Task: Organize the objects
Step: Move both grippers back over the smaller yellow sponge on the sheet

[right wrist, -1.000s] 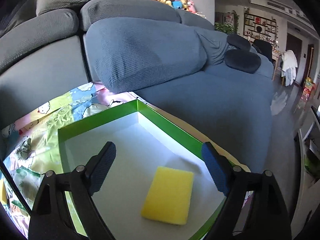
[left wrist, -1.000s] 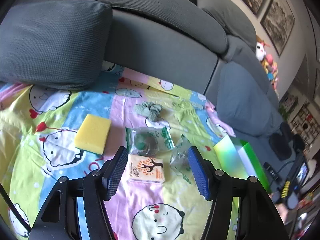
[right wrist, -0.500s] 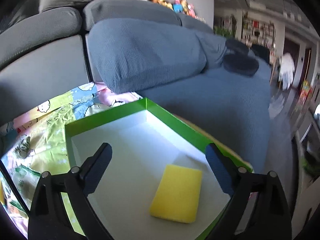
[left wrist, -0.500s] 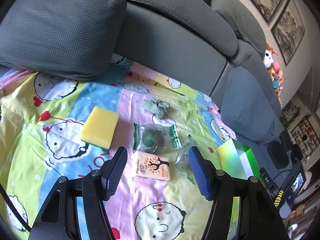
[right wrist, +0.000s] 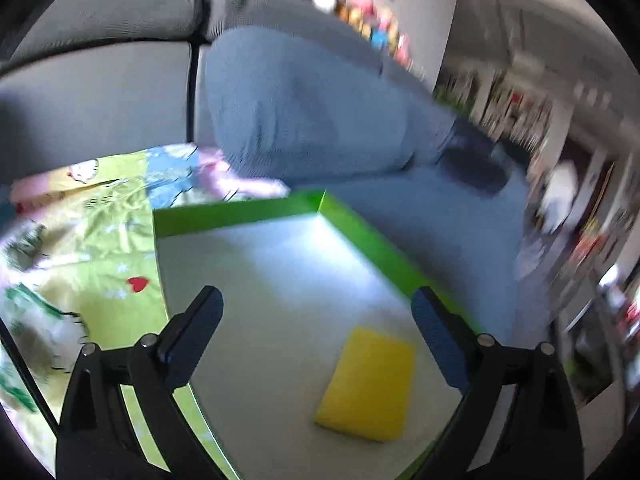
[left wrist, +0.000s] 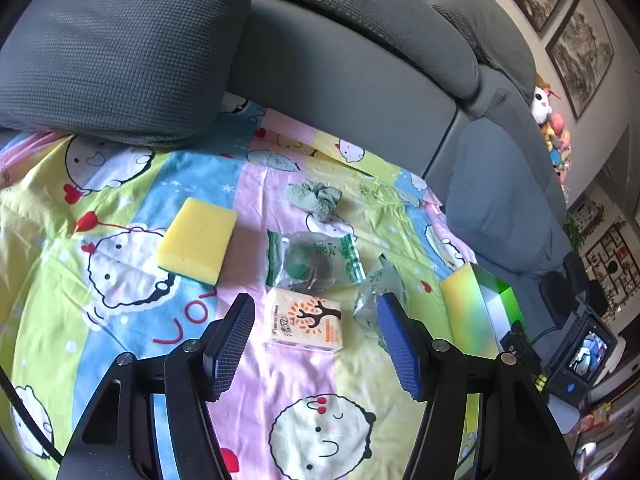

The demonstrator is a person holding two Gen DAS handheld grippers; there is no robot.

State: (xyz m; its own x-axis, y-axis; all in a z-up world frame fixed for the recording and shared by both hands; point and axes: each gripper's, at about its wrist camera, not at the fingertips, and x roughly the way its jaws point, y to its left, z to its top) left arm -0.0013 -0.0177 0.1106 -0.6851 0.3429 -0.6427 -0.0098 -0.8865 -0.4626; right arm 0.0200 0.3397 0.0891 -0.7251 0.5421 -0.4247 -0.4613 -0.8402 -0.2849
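Observation:
My left gripper (left wrist: 314, 298) hangs open over the cartoon-print sheet (left wrist: 120, 320), nothing between its pads. Just beyond its tips lies a tissue pack (left wrist: 306, 322). Past that sit a clear bag holding a green ball (left wrist: 314, 260), a crumpled clear bag (left wrist: 376, 292), a yellow sponge (left wrist: 198, 240) and a green scrunchie (left wrist: 316, 198). The green box (left wrist: 484, 308) stands at the right. My right gripper (right wrist: 316, 292) is open wide above that green box (right wrist: 240, 218). A second yellow sponge (right wrist: 368, 384) lies flat on the box's white floor, apart from both pads.
A grey cushion (left wrist: 112, 52) rests on the sheet's far left against the sofa back. A blue cushion (right wrist: 312, 112) stands behind the box. Plush toys (left wrist: 550, 132) sit on the sofa's far end. A small screen device (left wrist: 584, 356) stands beyond the box.
The right gripper's jaws have spread wider and it has swung and rolled over the box, blurring the view. The left view has tilted slightly; the objects on the sheet have not moved.

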